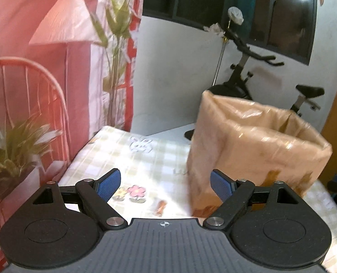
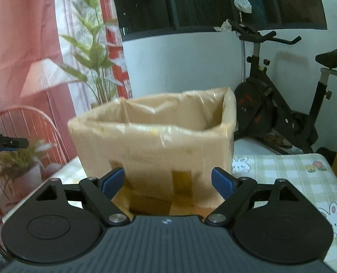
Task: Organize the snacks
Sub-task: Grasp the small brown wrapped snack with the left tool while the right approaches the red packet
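A tan cardboard box wrapped in clear plastic (image 1: 254,145) stands open-topped on the checked tablecloth (image 1: 132,159), to the right in the left wrist view. In the right wrist view the box (image 2: 154,141) is straight ahead and close. My left gripper (image 1: 166,185) is open and empty, with its right finger beside the box's near corner. My right gripper (image 2: 167,182) is open and empty, just in front of the box's near wall. The left gripper's tip (image 2: 9,142) shows at the far left of the right wrist view. No snacks show; the box's inside is hidden.
A small brown piece (image 1: 161,207) lies on the cloth between the left fingers. An exercise bike (image 2: 282,104) stands behind the table. A red chair (image 1: 25,95) and a potted plant (image 1: 16,150) are at the left. The table's far edge (image 1: 159,134) is near.
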